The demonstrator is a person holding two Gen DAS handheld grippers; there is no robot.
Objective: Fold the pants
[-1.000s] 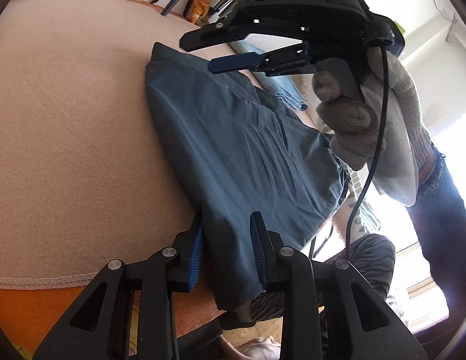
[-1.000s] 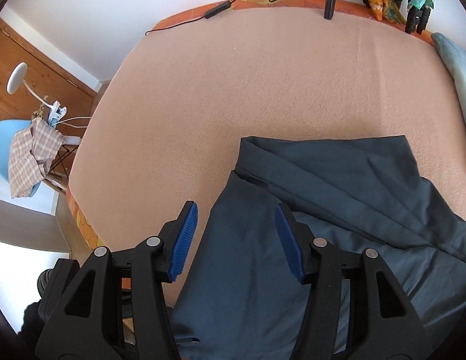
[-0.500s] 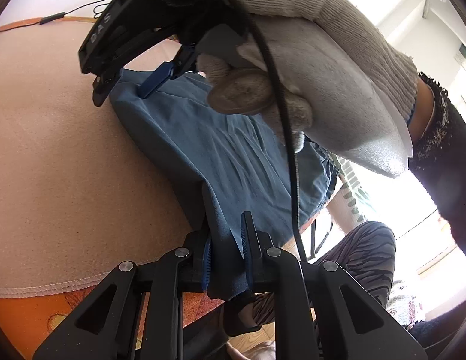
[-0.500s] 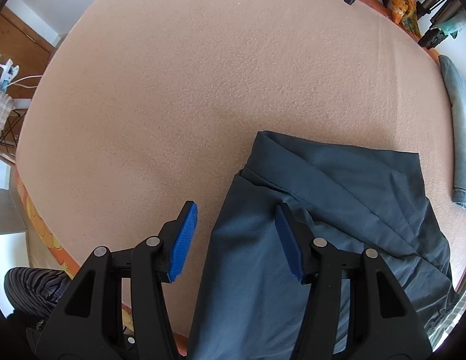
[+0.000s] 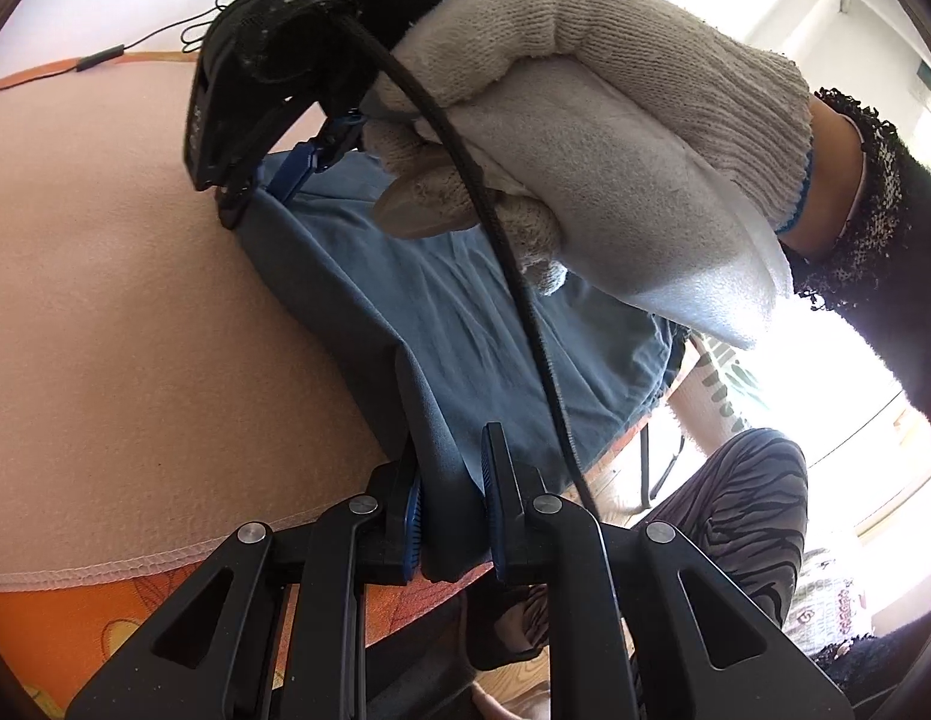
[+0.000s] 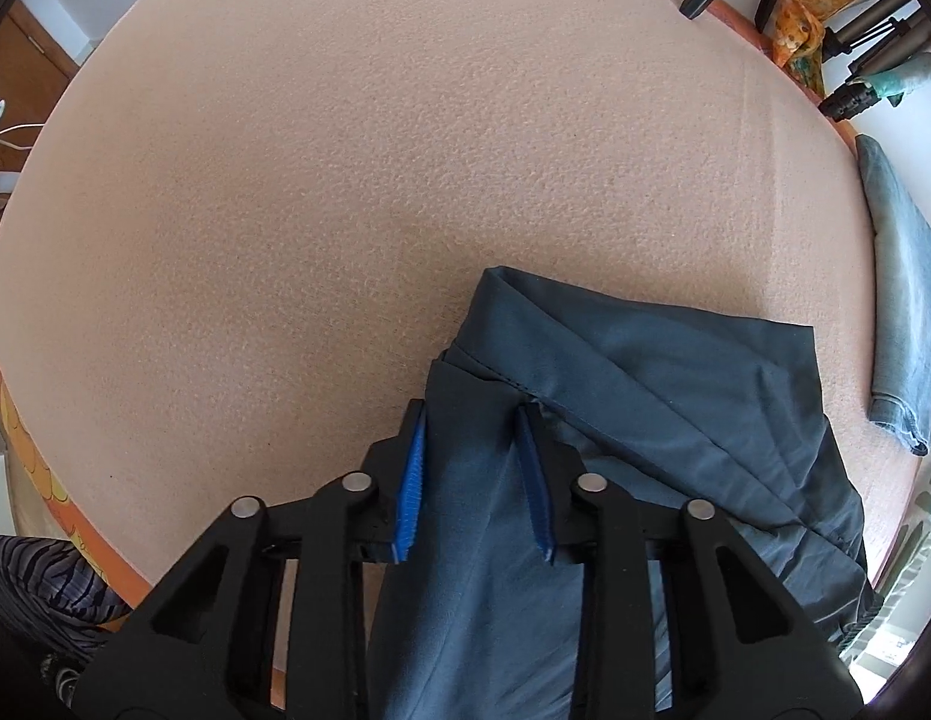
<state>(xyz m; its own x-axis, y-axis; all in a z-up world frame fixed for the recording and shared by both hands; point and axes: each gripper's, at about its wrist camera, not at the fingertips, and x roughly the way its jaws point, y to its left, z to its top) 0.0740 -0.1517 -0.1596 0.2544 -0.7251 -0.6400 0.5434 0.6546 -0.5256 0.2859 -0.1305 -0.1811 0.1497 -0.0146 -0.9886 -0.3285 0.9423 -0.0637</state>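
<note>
Right wrist view shows the bed (image 6: 321,192), covered in a peach blanket, with the dark blue pants (image 6: 675,396) lying along its near edge, partly doubled over and one end spilling off the side. The pants look thin, light and limp, probably a little slick, so they should drape and slide rather than hold a crease; my guess is they are best taken at a hem or seamed edge, where layers stack and give something firm to bite. A folded grey-blue cloth (image 6: 903,312) lies well apart at the bed's far side. The right gripper (image 6: 474,474) has just been closing; its fingers now pinch a fold near the stitched hem. The left gripper (image 5: 450,510) has its fingers squeezed on a bunched edge of the pants at the bed's edge.
</note>
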